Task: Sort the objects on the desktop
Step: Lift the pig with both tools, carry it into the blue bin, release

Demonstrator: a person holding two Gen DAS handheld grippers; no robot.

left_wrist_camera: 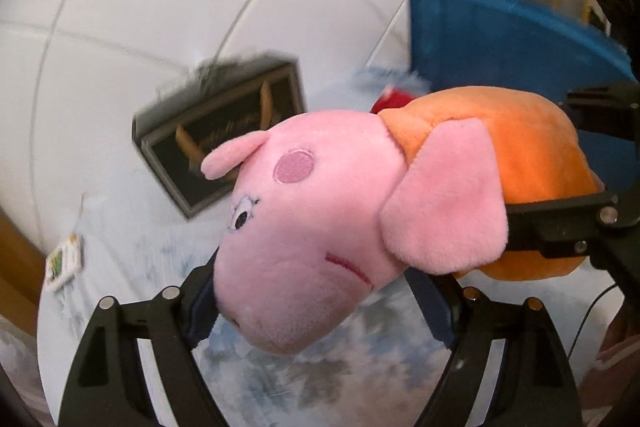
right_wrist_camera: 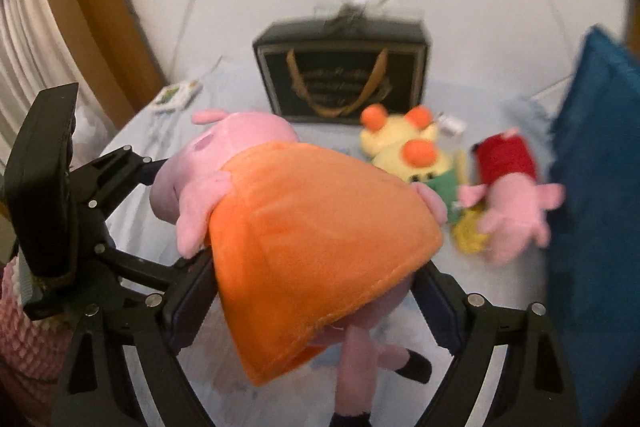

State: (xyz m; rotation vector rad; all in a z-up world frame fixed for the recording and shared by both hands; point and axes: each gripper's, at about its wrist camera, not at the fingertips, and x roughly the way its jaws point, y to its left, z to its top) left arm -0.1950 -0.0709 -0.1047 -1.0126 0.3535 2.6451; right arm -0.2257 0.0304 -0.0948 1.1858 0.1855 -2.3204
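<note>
A pink pig plush toy in an orange dress point(right_wrist_camera: 316, 227) hangs in the air between the two grippers, above a pale blue cloth point(right_wrist_camera: 132, 147) that covers the table. The left gripper point(left_wrist_camera: 316, 291) is clenched on the pig's snout, its two dark pads pressing in from either side of the muzzle. The right gripper point(right_wrist_camera: 316, 291) grasps the same toy at the lower hem of the dress, its pads pinching the orange fabric where the pink legs and black shoes dangle below. In the left wrist view the right gripper's black fingers reach in from the right edge and touch the orange body.

On the cloth behind the held pig lies a yellow plush with orange horns point(right_wrist_camera: 404, 143), and just beside it, towards the right edge of the table, a smaller pink pig plush in a red dress point(right_wrist_camera: 508, 183), lying on its back. A dark box with gold ribbon handles point(right_wrist_camera: 342, 79) stands at the far edge of the cloth. A small card pack point(right_wrist_camera: 178, 95) lies near the far left corner. A blue felt bin point(right_wrist_camera: 596, 167) stands at the right edge, close to the small pig.
</note>
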